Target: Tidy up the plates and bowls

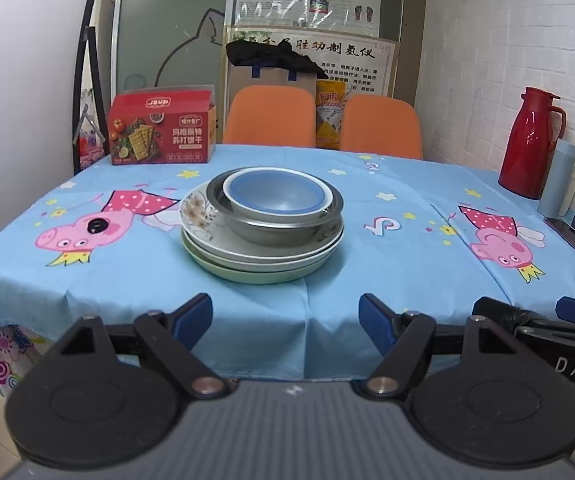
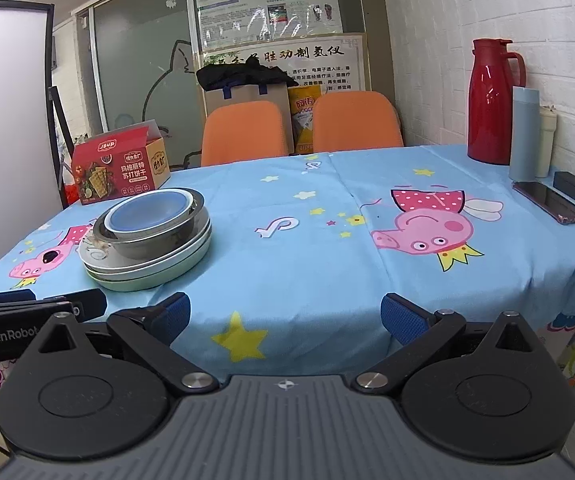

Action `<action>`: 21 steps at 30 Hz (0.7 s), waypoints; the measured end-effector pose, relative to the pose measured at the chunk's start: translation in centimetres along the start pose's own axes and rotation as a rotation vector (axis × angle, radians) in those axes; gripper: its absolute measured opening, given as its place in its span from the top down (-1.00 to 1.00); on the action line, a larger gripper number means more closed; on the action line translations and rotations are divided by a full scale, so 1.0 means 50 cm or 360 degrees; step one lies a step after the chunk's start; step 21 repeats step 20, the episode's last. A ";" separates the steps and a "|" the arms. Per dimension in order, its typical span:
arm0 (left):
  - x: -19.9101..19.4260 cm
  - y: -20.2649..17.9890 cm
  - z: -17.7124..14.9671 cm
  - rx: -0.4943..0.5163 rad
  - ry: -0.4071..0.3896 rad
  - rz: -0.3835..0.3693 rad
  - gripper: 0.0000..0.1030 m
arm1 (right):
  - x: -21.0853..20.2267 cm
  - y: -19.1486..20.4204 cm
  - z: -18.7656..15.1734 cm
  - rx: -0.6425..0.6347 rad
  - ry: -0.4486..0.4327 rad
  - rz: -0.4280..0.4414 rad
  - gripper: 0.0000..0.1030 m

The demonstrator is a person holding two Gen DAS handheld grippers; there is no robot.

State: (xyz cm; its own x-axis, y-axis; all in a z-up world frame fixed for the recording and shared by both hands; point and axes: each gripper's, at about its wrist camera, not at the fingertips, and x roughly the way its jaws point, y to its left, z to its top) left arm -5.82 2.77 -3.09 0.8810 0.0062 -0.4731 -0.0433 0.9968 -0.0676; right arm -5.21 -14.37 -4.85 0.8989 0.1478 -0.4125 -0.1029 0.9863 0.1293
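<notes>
Left wrist view: the stack of plates [image 1: 261, 250] is seen at frame centre on the blue cartoon-print worktop [image 1: 387, 256], with a green plate at the bottom and paler, flower-patterned plates above. A steel bowl [image 1: 275, 224] is nested on the top plate, and a blue-lined bowl [image 1: 277, 194] is seated inside it. The left tool [image 1: 285, 322] is held at the lower edge of the frame, short of the worktop's near edge, its fingers spread wide and nothing gripped. A cracker box [image 1: 161, 130] is noted at upper left, a red flask [image 1: 529, 142] at far right.

Right wrist view: the same stack is seen at centre left. The right tool [image 2: 285, 320] is likewise spread wide and empty, at the lower edge, well apart from the dishes.

Judgement: plates and bowls already lie gathered in one pile, largest lowest. This fits either a finished sort with both tools drawn back, or a mixed pile awaiting separation; which one is not settled, so no move is prescribed
</notes>
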 end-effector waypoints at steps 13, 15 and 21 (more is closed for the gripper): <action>-0.013 -0.003 -0.002 0.0026 -0.0070 0.0036 -0.44 | -0.013 -0.004 0.000 0.0049 -0.0042 -0.0010 -1.00; -0.012 -0.003 -0.003 0.0021 -0.0058 0.0032 -0.44 | -0.011 -0.002 -0.002 0.0047 -0.0037 -0.0012 -1.00; -0.012 -0.008 -0.005 0.0043 -0.0052 0.0040 -0.44 | -0.008 0.004 -0.003 0.0022 -0.0022 -0.0004 -1.00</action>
